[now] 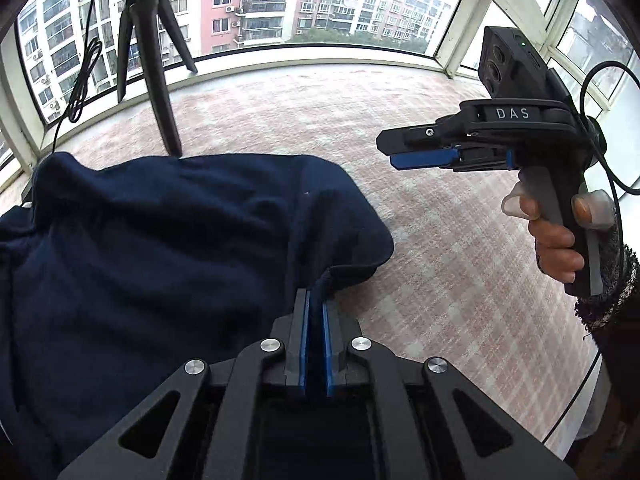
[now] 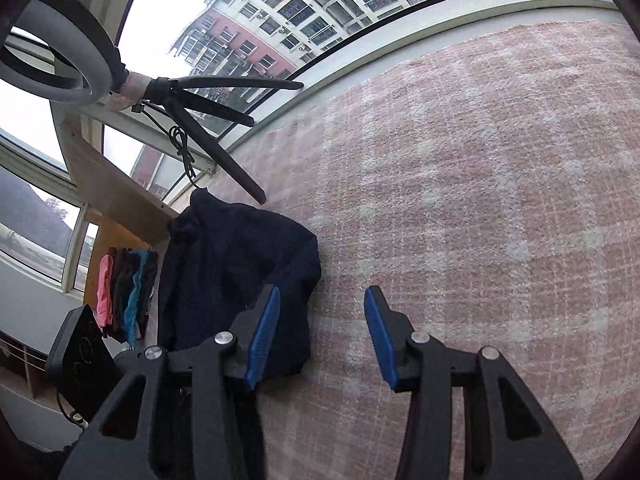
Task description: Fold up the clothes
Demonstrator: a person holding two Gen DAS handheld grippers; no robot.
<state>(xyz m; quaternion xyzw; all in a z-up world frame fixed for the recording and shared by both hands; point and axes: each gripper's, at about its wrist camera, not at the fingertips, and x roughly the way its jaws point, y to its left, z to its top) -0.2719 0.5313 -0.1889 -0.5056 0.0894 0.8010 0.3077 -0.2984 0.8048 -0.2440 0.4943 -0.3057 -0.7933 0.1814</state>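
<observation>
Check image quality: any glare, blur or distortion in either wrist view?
Left wrist view: strong fisheye bending of the window sill, flat daylight, navy garment nearly detail-less. Right wrist view: tilted, sky blown out, checked carpet sharp, no glare, dark corner vignette.

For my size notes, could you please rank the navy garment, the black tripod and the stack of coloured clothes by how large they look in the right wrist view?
1. Navy garment
2. Black tripod
3. Stack of coloured clothes, smallest, though it lies farther away.
</observation>
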